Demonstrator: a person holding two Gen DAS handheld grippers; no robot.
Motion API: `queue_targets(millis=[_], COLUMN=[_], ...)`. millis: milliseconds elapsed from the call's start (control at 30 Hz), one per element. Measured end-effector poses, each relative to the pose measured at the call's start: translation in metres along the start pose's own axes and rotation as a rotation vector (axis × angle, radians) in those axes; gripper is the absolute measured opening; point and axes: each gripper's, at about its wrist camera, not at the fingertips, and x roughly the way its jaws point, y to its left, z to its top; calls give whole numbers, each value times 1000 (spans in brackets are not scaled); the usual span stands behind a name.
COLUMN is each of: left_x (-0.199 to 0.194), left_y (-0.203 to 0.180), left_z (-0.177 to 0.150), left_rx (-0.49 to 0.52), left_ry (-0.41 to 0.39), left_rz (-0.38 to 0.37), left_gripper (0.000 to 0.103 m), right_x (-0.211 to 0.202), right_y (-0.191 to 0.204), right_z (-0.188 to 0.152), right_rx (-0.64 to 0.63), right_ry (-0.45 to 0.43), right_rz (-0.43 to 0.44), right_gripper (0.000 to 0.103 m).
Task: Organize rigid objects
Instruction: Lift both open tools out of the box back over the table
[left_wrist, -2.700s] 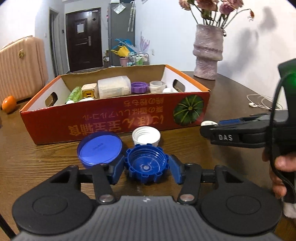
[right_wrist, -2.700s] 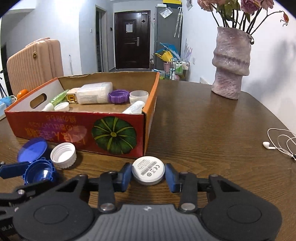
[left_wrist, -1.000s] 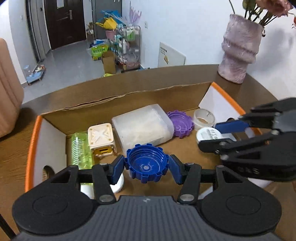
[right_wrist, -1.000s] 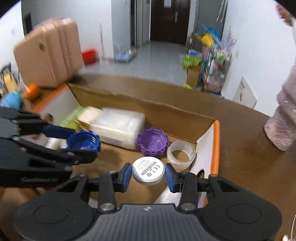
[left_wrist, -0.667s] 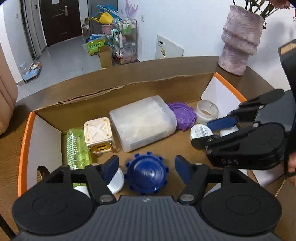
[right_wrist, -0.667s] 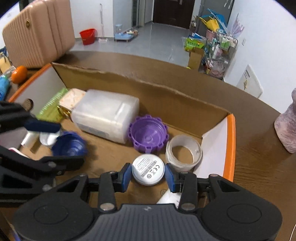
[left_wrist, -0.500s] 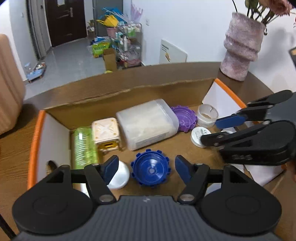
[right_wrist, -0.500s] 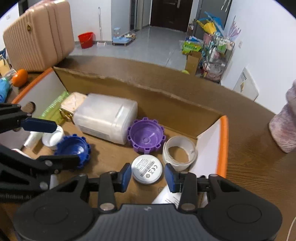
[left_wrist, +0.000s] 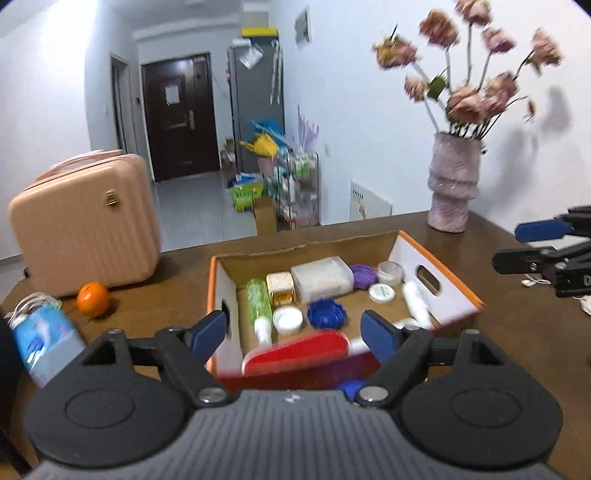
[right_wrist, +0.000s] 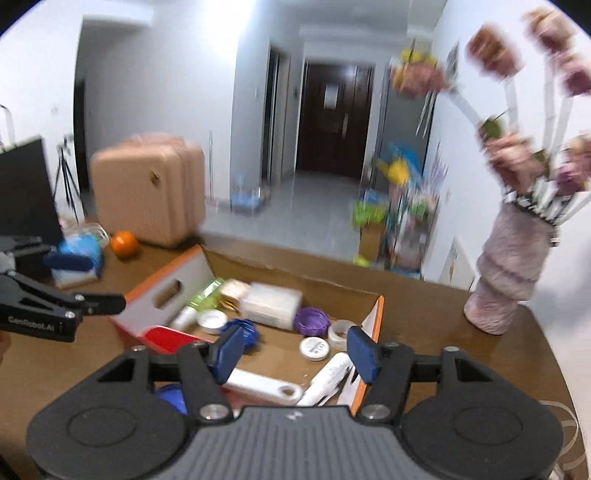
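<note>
Left gripper gapes wide and empty at lower centre; the blue cap lies just above, inside the box.

Right gripper, likewise spread and empty, frames the white disc; remaining blue lid sits lower left, nearer the left gripper.

Left black two-finger gripper with blue pads at bottom centre of its own view, jaws spread wide, nothing between them. Right black gripper with blue pads likewise wide apart and holding nothing. Each visible at the other frame's edge, raised.
</note>
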Motion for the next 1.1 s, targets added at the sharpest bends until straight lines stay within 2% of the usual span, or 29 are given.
queue_targets(millis=[67, 133, 167, 233, 300, 367, 433, 533, 833, 933, 1100], left_x=[-32, -57, -65, -81, -98, -112, -117, -123, -105, -91, -61], left_y=[-5, -12, -17, -25, -30, -34, -40, -46, -45, -42, -41], left_z=[-26, -57, -75, -110, -143, -171, -188, -197, -201, -193, -168], left_rx=[2, 12, 14, 8, -38, -71, -33, -12, -34, -33, 3], left_ry=[-45, -98, -112, -117, -109, -93, -48, -44, 17, 49, 32], left_rz=[10, 45, 73, 114, 137, 129, 134, 108, 75, 51, 31], left_gripper=[88, 95, 95, 95, 95, 96, 96, 96, 96, 96, 96], right_x=[-29, -53, -61, -75, -85, -95, -99, -101, -90, -78, -45], right_y=[13, 26, 37, 53, 62, 71, 82, 93, 91, 87, 76], right_z=[-24, -53, -72, -106, -137, -169, -190, -203, -204, -201, -183], right_rx=[15, 33, 35, 49, 103, 168, 159, 111, 148, 154, 155], right_ry=[-48, -96, -109, -113, -99, -76, -25, 5, 31, 43, 62], right_rz=[-2, -2, -27, -52, -39, -35, -36, -64, -67, -65, -76], right_gripper=[67, 78, 83, 83, 83, 83, 83, 83, 83, 83, 81])
